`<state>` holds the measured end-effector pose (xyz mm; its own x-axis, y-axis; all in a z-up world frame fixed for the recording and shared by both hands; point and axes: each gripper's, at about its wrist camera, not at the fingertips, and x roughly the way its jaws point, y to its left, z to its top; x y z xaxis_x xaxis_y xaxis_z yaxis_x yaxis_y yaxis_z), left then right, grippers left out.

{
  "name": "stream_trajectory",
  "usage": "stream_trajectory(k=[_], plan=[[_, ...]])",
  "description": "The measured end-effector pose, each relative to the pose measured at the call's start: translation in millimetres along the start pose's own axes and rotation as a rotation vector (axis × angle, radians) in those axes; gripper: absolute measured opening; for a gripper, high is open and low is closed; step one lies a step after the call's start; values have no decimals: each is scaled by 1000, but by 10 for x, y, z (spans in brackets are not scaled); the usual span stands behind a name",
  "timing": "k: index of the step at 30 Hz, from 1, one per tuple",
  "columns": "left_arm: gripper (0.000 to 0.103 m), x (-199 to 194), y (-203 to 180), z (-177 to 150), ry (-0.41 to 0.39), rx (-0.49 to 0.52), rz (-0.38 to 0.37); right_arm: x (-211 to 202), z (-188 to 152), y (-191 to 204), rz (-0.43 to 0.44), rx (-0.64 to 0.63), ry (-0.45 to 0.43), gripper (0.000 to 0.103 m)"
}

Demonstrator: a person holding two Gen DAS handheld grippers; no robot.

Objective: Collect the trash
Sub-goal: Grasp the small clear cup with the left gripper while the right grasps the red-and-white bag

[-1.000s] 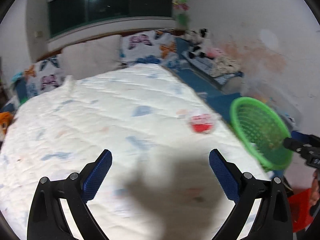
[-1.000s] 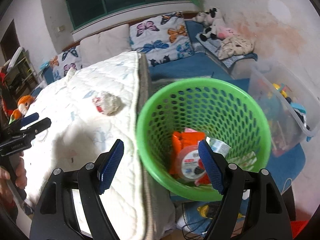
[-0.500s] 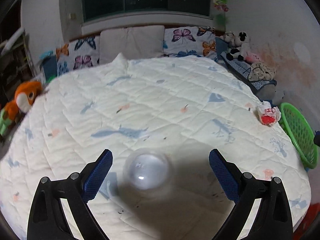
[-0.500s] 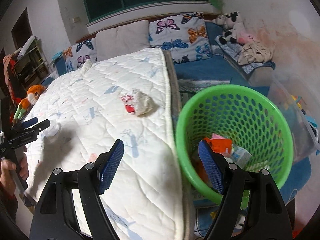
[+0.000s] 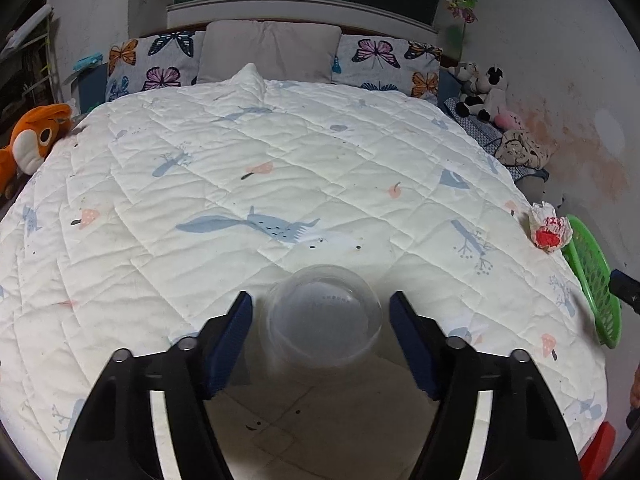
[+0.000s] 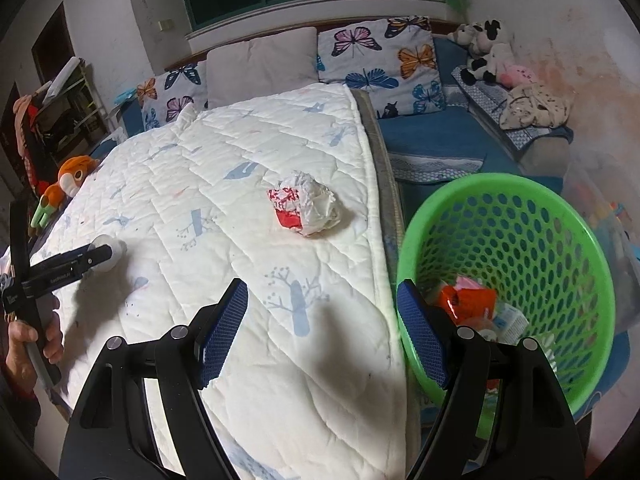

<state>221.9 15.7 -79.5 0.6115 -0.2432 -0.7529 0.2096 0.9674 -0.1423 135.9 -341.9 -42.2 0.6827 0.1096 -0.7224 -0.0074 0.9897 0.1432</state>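
A clear plastic cup (image 5: 322, 316) lies on the white quilt between the fingers of my left gripper (image 5: 320, 320), which is open around it with a gap on each side. The cup also shows in the right wrist view (image 6: 110, 254) beside the left gripper (image 6: 68, 266). A crumpled red and white wrapper (image 6: 306, 208) lies near the quilt's right edge; it also shows in the left wrist view (image 5: 548, 228). My right gripper (image 6: 322, 332) is open and empty, above the bed edge beside the green basket (image 6: 516, 200), which holds several pieces of trash (image 6: 466, 304).
The white quilted bed (image 5: 280, 168) has butterfly pillows (image 5: 376, 60) at its head. An orange plush toy (image 5: 32, 140) sits at the left. Plush animals (image 6: 486, 52) and a blue mat lie beyond the basket. The green basket (image 5: 592, 276) stands off the bed's right side.
My left gripper has swung left and moved in over the cup, which now sits between its fingers. My right gripper has shifted left from over the basket to the bed edge.
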Motion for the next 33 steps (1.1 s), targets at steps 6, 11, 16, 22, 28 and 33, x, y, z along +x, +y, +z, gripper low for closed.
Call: stream_trajectory(k=[6,11,16,22,28,33], plan=[[56,11,-45,-32,4,21,6,172,100,-18,14,8,9,77],[55,-27,-42,-31,-2,26,-2,349,193,29,19,-11,21,77],[55,-47,-79,-36,-6,36,-17,539,295,142,4,-47,31,77],[55,-87,-131,-30,-15,49,-34,736,418,132,-2,-38,39,77],[55,-143,-183,-5,-29,54,-56,914,484,116,1,-30,64,72],[55,-179,-246,22,-38,66,-71,964,469,142,-5,-40,75,61]])
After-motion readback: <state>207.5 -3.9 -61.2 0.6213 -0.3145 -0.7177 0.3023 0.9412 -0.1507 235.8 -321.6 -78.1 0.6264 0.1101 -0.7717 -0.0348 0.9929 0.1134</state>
